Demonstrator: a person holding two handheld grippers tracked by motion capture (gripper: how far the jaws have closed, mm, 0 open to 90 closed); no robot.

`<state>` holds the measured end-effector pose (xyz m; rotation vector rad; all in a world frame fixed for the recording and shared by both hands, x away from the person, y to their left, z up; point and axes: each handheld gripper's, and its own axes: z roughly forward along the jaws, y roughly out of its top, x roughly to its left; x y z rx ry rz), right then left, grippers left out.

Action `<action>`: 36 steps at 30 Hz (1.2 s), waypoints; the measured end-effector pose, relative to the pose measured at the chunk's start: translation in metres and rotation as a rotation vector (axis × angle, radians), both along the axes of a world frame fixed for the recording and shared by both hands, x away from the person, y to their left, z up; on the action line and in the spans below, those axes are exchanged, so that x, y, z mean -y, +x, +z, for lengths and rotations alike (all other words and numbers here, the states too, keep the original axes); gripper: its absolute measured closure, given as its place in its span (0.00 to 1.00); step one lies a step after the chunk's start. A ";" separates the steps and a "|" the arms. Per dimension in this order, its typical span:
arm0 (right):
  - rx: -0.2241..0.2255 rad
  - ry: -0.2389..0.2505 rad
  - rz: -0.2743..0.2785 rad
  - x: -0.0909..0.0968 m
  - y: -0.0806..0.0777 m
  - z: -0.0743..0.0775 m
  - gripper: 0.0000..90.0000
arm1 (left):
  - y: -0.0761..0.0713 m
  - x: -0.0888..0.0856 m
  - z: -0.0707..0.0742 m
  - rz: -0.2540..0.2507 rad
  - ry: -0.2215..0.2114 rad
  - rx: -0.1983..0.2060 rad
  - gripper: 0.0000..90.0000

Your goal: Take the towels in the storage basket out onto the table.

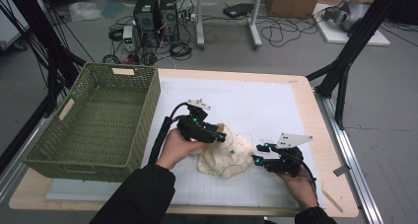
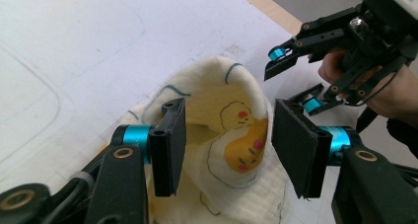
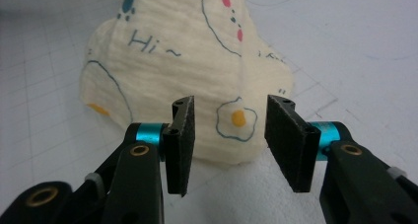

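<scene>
A crumpled cream cloth with printed cartoon drawings lies in a heap on the white mat. My left gripper reaches over its left top. In the left gripper view a raised fold of the cloth stands between the spread jaws of the left gripper, and the pads do not squeeze it. My right gripper sits at the cloth's right edge, also seen from the left gripper view. In the right gripper view the right gripper has its jaws apart, with the cloth's fried-egg print just beyond them.
A green woven basket stands on the table's left side. The white gridded mat covers most of the wooden table. Black frame legs, cables and computer cases stand on the floor behind.
</scene>
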<state>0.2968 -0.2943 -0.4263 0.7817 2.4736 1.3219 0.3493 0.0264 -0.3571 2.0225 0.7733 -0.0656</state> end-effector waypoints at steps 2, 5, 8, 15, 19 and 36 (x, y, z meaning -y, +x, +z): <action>-0.007 -0.009 0.000 0.000 0.003 -0.002 0.62 | -0.003 -0.005 -0.002 0.006 -0.009 -0.003 0.54; -0.029 -0.016 0.000 -0.001 0.005 -0.004 0.62 | -0.008 -0.011 -0.009 0.015 0.001 -0.007 0.56; -0.028 -0.035 0.004 -0.002 0.006 -0.005 0.62 | -0.014 -0.017 -0.017 0.000 0.002 -0.012 0.61; -0.046 -0.053 0.012 -0.004 0.011 -0.010 0.65 | -0.028 -0.024 -0.039 0.008 0.047 -0.007 0.69; -0.051 -0.076 0.020 -0.006 0.011 -0.011 0.66 | -0.032 -0.029 -0.054 0.014 0.078 -0.021 0.72; -0.067 -0.149 0.041 -0.010 0.011 -0.016 0.79 | -0.037 -0.016 -0.074 0.002 0.276 0.026 0.81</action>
